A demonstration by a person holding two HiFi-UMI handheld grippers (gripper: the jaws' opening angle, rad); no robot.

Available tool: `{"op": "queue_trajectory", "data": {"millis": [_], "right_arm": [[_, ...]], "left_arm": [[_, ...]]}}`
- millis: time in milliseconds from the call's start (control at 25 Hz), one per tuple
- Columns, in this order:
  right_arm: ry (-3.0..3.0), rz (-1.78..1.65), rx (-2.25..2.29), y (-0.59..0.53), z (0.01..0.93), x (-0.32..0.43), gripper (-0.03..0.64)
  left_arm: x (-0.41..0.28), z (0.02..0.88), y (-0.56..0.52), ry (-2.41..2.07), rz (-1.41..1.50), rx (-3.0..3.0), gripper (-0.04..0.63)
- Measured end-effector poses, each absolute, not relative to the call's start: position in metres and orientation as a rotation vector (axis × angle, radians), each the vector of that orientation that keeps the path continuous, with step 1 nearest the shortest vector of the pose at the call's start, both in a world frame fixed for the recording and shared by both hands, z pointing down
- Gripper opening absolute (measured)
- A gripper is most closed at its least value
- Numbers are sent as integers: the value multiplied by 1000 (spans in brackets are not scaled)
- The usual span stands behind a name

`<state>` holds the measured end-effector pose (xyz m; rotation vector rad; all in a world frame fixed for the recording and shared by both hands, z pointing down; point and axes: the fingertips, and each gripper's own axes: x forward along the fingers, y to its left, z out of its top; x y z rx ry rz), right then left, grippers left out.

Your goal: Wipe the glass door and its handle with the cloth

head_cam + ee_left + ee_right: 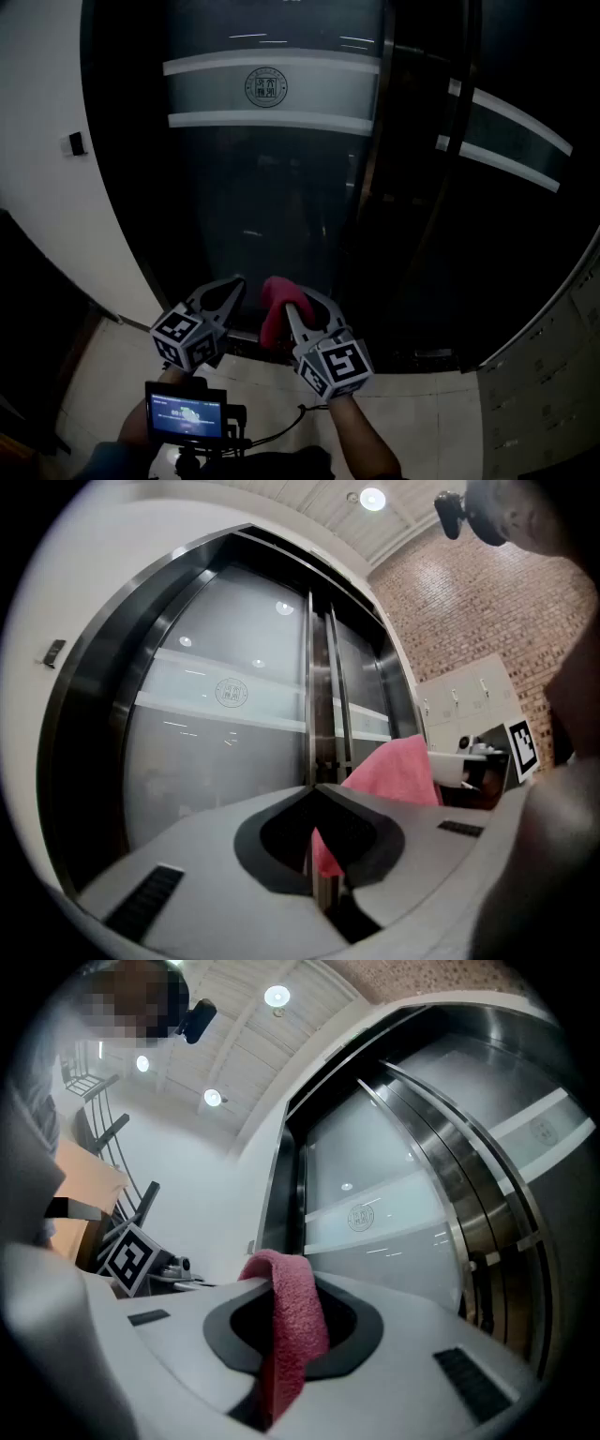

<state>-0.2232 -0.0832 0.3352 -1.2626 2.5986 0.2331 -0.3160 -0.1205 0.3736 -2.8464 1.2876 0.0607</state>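
Right tool [302,307] pinches the cloth [291,1326] low near the door [272,197], contact unclear; left tool [230,287] is pressed together, empty. Judged barely started: glass and handle [373,141] remain.

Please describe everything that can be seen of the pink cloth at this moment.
The cloth is pink-red with a fuzzy, towel-like surface and looks soft. The right gripper is shut on it: a folded bunch rises above the jaw tips and bends over, and a strip runs down between the jaws. It is held low in front of the glass door, close beside the left gripper. Whether it touches the glass or that gripper cannot be told.
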Motion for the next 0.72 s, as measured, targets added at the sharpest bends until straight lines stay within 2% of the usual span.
{"op": "queue_trajectory", "data": {"millis": [360, 520, 720], "right_arm": [[2575, 432, -1289, -170, 275, -236, 29], [2504, 562, -1303, -232, 223, -223, 31], [2375, 701, -1372, -313, 144, -189, 30]], "left_arm": [[-307, 315, -208, 1184, 141, -2858, 18], [-285, 281, -274, 1068, 51, -2861, 18], [-253, 205, -367, 936, 81, -2863, 18]]}}
